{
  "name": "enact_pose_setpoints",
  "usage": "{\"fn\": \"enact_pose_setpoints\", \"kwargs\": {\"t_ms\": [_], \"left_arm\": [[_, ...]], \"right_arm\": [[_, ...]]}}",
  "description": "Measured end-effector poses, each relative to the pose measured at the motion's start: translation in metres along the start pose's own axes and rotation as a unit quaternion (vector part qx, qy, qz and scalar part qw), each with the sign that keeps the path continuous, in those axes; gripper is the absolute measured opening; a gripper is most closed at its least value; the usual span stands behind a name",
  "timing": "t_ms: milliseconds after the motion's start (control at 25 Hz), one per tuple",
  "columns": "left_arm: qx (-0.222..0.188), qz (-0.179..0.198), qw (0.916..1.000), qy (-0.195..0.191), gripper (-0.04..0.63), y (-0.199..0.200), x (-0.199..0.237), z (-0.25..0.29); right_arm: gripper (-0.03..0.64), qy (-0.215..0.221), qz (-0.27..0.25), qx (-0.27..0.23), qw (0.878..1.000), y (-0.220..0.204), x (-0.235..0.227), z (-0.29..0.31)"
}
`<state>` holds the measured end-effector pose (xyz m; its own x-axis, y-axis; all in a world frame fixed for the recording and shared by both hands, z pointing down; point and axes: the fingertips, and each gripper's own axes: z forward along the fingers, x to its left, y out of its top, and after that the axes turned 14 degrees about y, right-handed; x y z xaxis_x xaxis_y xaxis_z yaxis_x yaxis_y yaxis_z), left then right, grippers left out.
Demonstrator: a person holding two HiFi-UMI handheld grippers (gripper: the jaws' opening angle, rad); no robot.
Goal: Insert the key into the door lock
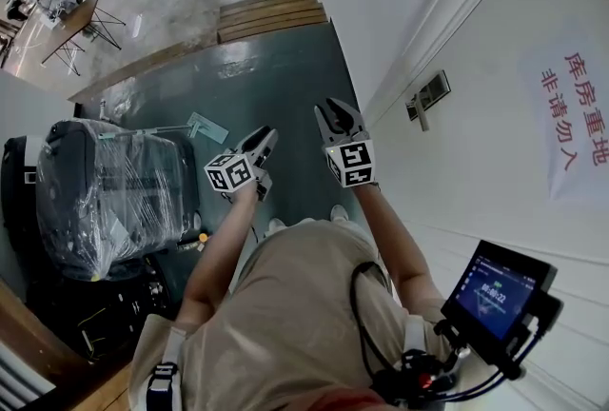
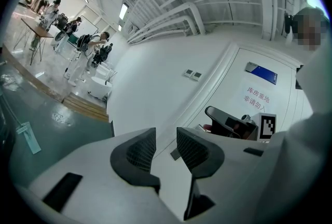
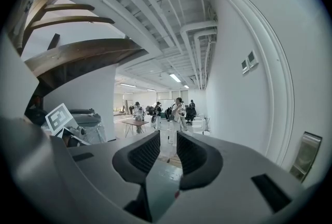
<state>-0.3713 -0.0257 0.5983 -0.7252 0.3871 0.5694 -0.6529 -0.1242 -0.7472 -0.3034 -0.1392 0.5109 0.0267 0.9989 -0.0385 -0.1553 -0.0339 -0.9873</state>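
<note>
You are holding your right gripper (image 1: 333,110) and left gripper (image 1: 269,135) side by side before the white door (image 1: 495,157), each with its jaws slightly parted and empty.
The door lock (image 1: 426,99) is sitting near your right gripper, off to its right and apart from it, and the left gripper is hanging farther from it still; a paper sign (image 1: 574,124) with red characters is showing further along the door, past the lock, and the green floor (image 1: 276,67) is spreading beneath both grippers.
</note>
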Motion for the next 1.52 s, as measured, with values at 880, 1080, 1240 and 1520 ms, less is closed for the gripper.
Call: {"fn": "enact_pose_setpoints", "kwargs": {"t_ms": [880, 1080, 1240, 1520], "left_arm": [[-0.025, -0.009, 0.9996, 0.011, 0.138, -0.045, -0.092, 0.045], [-0.021, -0.027, 0.9994, 0.006, 0.137, -0.064, -0.112, 0.051], [-0.018, -0.025, 0.9995, 0.002, 0.137, -0.069, -0.121, 0.055], [-0.012, -0.02, 0.9997, -0.004, 0.137, -0.062, -0.115, 0.05]], "right_arm": [[0.103, 0.03, -0.01, -0.002, 0.999, -0.007, -0.063, -0.08], [0.101, 0.042, -0.009, 0.003, 0.999, -0.011, -0.07, -0.093], [0.101, 0.047, -0.015, -0.001, 0.999, -0.006, -0.073, -0.096], [0.101, 0.05, -0.007, -0.001, 0.999, -0.011, -0.059, -0.085]]}}
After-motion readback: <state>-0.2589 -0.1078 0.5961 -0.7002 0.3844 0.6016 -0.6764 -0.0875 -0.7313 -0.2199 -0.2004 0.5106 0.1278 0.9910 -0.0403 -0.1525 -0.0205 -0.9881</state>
